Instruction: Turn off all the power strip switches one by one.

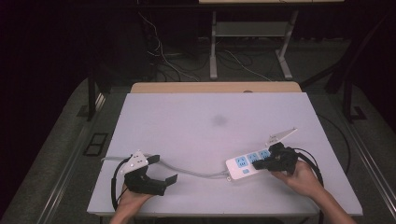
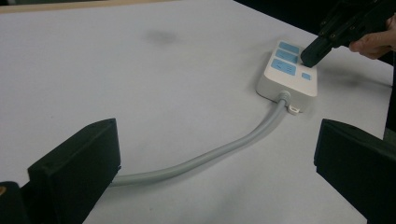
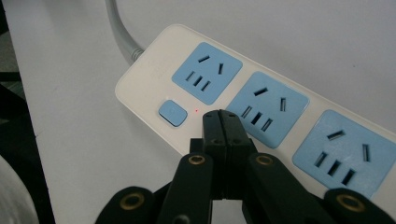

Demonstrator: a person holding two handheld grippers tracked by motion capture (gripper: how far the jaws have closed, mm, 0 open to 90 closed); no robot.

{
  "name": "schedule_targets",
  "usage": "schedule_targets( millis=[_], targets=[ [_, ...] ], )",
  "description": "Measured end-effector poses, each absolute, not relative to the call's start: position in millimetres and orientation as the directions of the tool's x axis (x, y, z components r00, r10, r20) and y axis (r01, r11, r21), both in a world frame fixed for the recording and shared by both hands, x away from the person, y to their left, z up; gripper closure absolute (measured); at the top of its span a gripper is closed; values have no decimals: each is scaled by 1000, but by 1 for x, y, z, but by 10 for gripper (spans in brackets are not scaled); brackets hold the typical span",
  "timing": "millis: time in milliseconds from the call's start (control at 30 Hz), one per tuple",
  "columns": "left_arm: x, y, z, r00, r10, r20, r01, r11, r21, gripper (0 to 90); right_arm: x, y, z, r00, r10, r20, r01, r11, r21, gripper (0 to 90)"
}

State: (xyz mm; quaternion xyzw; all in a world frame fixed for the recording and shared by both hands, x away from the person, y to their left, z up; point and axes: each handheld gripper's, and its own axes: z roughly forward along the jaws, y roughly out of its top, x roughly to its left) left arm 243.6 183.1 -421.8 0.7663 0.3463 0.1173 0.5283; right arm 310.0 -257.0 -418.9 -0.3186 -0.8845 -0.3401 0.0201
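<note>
A white power strip (image 1: 247, 164) with three blue sockets lies at the table's front right. Its grey cable (image 1: 187, 171) runs left across the table. My right gripper (image 1: 258, 164) is shut and empty, its tips (image 3: 221, 116) resting over the strip's edge beside the small blue switch (image 3: 173, 112), where a tiny red light (image 3: 196, 111) glows. The left gripper view has the right gripper (image 2: 310, 56) above the strip (image 2: 289, 74). My left gripper (image 1: 164, 169) stands open at the front left, and the cable (image 2: 224, 149) passes between its jaws without being held.
The white tabletop (image 1: 210, 107) carries a faint dark smudge (image 1: 218, 120) near its middle. A wooden edge (image 1: 215, 87) borders the back. Beyond it stand a desk frame (image 1: 252, 32) and loose floor cables (image 1: 163, 56).
</note>
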Motion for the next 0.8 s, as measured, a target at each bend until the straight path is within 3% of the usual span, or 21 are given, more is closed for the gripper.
schedule_targets(
  millis=[500, 800],
  targets=[
    [245, 184, -422, 729, 657, -191, 410, -197, 891, 0, 309, -257, -413, -794, 552, 254, 579, 560, 593, 900],
    [244, 185, -422, 729, 658, -191, 408, -192, 893, 0, 305, -256, -392, -811, 533, 239, 555, 573, 603, 900]
  ],
)
